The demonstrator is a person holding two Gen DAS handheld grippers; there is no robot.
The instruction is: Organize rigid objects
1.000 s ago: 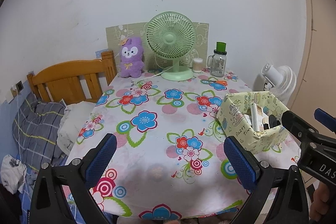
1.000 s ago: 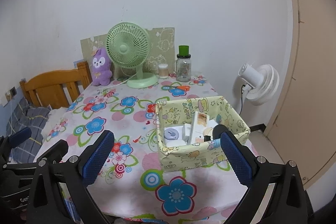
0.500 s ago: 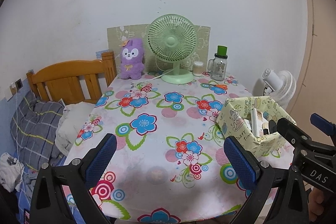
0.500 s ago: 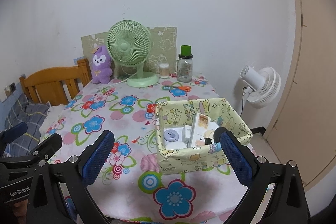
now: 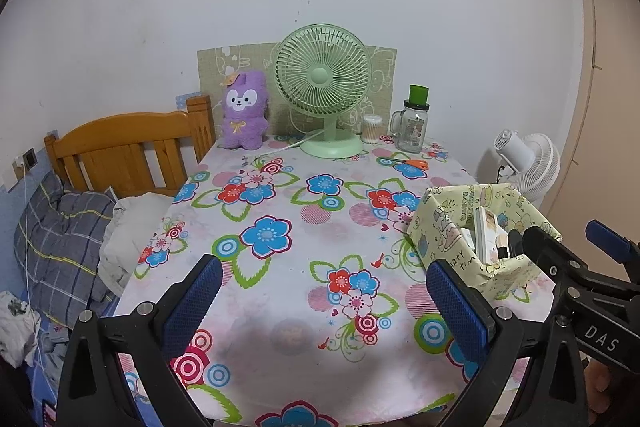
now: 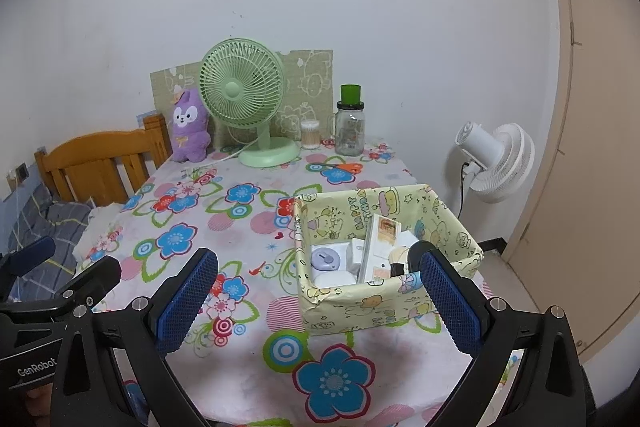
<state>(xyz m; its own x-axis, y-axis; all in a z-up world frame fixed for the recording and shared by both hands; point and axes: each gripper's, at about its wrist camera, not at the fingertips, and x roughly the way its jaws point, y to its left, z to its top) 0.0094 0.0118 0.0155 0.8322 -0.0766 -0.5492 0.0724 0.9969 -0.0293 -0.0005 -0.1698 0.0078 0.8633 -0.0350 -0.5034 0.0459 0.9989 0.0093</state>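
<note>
The yellow cartoon-print box [image 6: 386, 259] sits toward the right front part of the floral tablecloth [image 6: 224, 227], well in front of the green desk fan [image 6: 244, 103], and it is packed: a tall white carton [image 6: 378, 247] stands up in the middle, a round lilac gadget [image 6: 326, 261] lies at its left end, and more small white boxes fill the rest, some too crowded to name. Over the last second both cameras pull back and up from the box, so it shrinks in view and more tablecloth opens in front of it; that reads as a retreat, and with the items already gathered inside, the sorting looks finished or close to it. The right gripper [image 6: 320, 299] hangs above the near edge of the cloth, jaws spread wide and holding nothing, its right pad overlapping the box's near right corner in view. The left gripper [image 5: 326, 301] hovers left of the box, equally wide and empty. Behind the box, orange scissors [image 6: 346, 167] lie loose near the glass jar [image 6: 350, 129] and the cotton-swab pot [image 6: 310, 135].
</note>
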